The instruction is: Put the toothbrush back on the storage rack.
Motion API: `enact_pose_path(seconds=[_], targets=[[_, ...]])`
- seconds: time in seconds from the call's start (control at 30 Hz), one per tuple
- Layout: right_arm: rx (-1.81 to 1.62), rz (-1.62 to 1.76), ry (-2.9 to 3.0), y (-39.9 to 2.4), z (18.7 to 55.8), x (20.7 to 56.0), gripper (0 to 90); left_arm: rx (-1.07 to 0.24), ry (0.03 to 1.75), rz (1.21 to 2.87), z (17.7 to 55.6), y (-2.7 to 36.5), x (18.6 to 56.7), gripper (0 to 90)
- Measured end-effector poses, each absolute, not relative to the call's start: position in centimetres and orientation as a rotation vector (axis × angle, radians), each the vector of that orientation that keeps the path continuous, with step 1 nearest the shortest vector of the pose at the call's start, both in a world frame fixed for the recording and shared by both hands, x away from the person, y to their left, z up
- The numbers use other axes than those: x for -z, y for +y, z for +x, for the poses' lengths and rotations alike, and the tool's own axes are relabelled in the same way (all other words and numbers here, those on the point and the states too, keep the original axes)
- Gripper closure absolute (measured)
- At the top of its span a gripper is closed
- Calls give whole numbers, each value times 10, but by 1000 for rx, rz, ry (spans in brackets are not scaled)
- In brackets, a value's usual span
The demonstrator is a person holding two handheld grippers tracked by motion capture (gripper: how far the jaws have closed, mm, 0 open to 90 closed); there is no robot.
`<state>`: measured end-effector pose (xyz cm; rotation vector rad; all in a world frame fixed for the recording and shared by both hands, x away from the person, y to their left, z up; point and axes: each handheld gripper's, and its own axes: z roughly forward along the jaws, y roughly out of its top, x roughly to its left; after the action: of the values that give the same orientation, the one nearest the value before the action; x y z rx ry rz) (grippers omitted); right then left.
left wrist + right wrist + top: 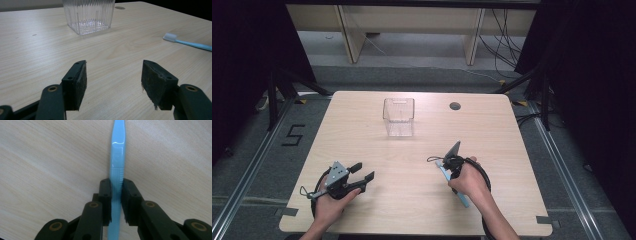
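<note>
A light blue toothbrush [117, 157] lies flat on the wooden table [407, 150], and my right gripper [116, 182] is shut on its ribbed handle, pads pressing both sides. In the high view the right gripper [451, 167] points down at the table's right middle, with the toothbrush [463, 198] running under the hand. The white-bristled head of the toothbrush [171, 37] lies off to the right in the left gripper view. My left gripper [366, 170] rests near the front left, open, with nothing between its pads [113, 67]. A clear ribbed plastic cup [398, 117] stands upright towards the back.
A round cable hole [455, 106] sits in the table's back right. Dark curtains and tripod legs flank the table, and cables hang behind it. The cup [88, 15] stands straight ahead of the left gripper.
</note>
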<state>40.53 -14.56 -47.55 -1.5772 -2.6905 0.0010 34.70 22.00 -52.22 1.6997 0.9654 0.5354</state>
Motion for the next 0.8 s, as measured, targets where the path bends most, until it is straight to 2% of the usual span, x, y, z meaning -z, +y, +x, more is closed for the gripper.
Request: enact_pose_path(seconds=[0.8], targets=[[331, -1543, -2768, -153, 398, 449, 792, -537, 965, 1700, 347, 220, 522, 369]])
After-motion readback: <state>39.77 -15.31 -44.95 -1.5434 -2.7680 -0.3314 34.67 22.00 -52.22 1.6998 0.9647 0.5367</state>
